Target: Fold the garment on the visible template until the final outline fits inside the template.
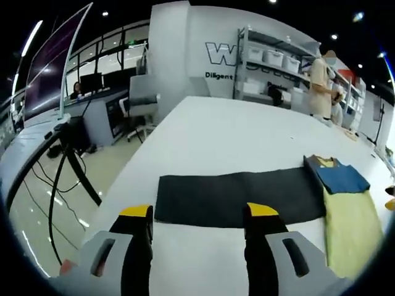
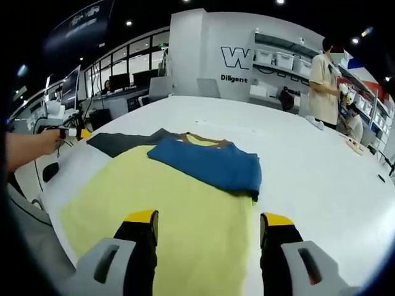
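Where blue folds over, yellow garment (image 2: 179, 209) lies smooth.

Garment (image 2: 185, 203): pale yellow shirt with a blue upper part (image 2: 210, 163) and brownish collar, lying flat on the white table (image 2: 308, 160), blue section folded over the yellow. Template (image 1: 241, 196): dark grey rectangular sheet, flat on the table, touching the garment's collar end.

We see a white surface (image 1: 234, 132) carrying a dark template (image 1: 237, 196), with a yellow-and-blue garment (image 1: 349, 213) at its 3 o'clock end.
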Demonstrator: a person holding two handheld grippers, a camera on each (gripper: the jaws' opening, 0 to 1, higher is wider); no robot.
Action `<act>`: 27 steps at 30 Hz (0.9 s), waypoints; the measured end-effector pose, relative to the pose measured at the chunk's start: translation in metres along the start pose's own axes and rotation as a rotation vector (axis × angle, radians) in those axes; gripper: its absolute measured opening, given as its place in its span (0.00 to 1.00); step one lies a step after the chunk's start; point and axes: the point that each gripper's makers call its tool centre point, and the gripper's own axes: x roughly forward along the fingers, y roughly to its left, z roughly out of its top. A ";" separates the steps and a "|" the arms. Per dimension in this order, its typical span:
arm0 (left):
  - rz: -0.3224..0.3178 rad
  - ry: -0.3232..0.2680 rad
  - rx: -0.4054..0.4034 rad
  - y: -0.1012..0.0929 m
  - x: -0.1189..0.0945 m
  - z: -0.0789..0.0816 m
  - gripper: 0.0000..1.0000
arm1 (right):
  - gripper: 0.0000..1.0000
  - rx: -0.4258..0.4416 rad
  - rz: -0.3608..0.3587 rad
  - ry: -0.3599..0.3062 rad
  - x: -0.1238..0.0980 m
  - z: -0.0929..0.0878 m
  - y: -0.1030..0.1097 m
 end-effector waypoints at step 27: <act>0.055 0.110 -0.122 0.024 0.022 -0.027 0.31 | 0.62 -0.033 -0.017 0.016 0.003 -0.001 0.000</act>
